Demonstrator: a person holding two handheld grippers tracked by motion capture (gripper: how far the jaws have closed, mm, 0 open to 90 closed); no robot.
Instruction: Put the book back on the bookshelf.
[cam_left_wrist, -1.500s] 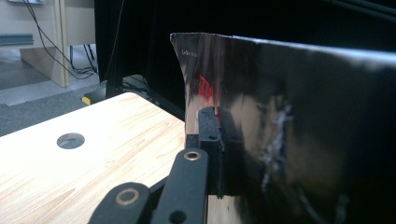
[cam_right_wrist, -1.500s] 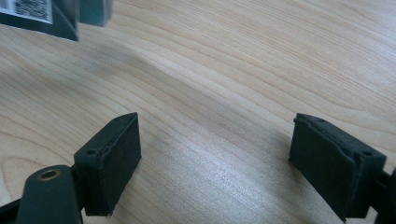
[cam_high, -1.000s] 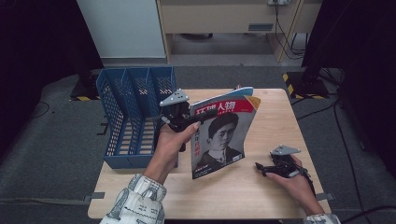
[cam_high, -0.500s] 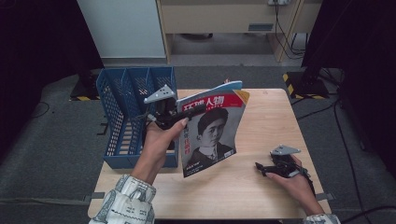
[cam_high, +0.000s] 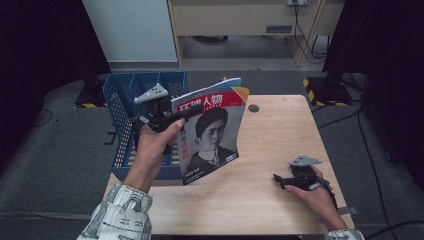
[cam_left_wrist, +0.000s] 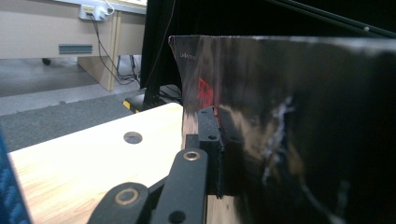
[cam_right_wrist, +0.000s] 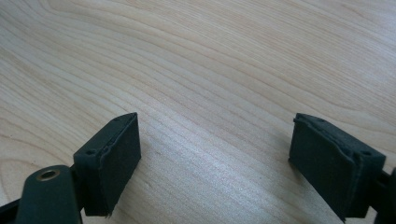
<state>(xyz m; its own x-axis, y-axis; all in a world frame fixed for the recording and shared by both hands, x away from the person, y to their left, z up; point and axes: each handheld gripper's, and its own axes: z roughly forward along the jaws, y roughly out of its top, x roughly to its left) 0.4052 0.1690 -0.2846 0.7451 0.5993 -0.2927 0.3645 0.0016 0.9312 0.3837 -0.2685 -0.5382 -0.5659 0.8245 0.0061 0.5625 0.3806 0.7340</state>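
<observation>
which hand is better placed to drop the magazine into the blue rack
Left. The left gripper is shut on the magazine, held right beside the blue rack. The right gripper rests open on the table, far from both.

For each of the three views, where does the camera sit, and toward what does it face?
High view: above the person's side, facing down on the table; both forearms show.
Left gripper view: rides the left hand-held gripper, facing along its jaws clamped on the magazine.
Right gripper view: rides the right hand-held gripper, facing bare tabletop.
Shared: high and left gripper views both show the magazine.
</observation>
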